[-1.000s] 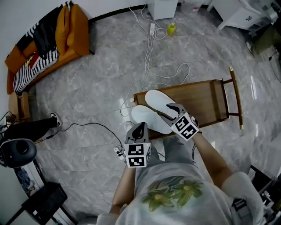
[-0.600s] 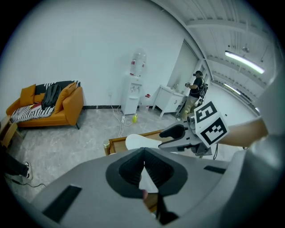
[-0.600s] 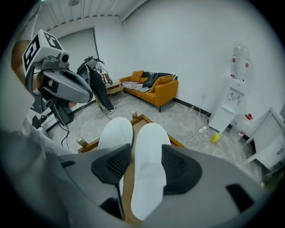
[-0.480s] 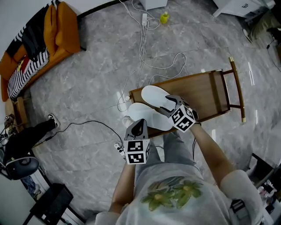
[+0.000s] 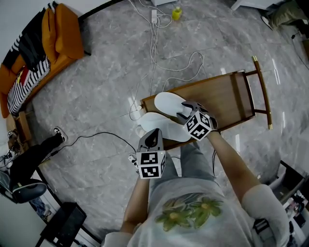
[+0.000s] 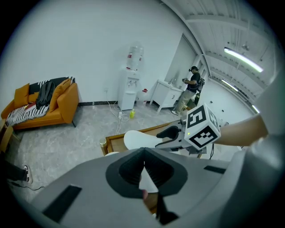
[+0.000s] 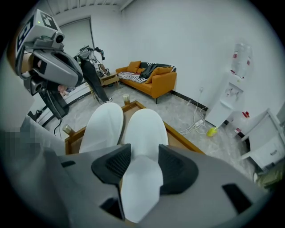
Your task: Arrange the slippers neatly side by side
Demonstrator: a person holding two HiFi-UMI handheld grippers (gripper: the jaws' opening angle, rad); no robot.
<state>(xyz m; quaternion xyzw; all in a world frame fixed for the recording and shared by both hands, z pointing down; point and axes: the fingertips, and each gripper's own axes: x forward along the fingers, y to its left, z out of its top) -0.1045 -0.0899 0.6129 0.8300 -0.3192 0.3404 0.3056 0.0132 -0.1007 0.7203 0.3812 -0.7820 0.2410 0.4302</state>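
Note:
Two white slippers lie side by side on the left end of a wooden table (image 5: 227,103). My right gripper (image 5: 183,114) is shut on the heel end of the far slipper (image 5: 166,102). In the right gripper view that slipper (image 7: 144,129) runs out from between the jaws of that gripper (image 7: 143,156), and its sole narrows where they pinch it. The near slipper (image 5: 159,126) (image 7: 103,127) rests just beside it, almost touching. My left gripper (image 5: 153,137) hangs at the table's near edge, by the near slipper. Seen from its own camera, the left gripper (image 6: 143,161) has its jaws meeting at the tips.
White cables (image 5: 157,72) trail over the grey marble floor beyond the table, near a yellow bottle (image 5: 177,13). An orange sofa (image 5: 58,34) stands far left. A black cable (image 5: 96,137) runs along the floor left of me. A person (image 6: 191,87) stands far off by a counter.
The head camera has shifted, so the whole scene sits a little higher in view. My right gripper stays shut on the far slipper and has edged slightly left. The left gripper has hardly moved.

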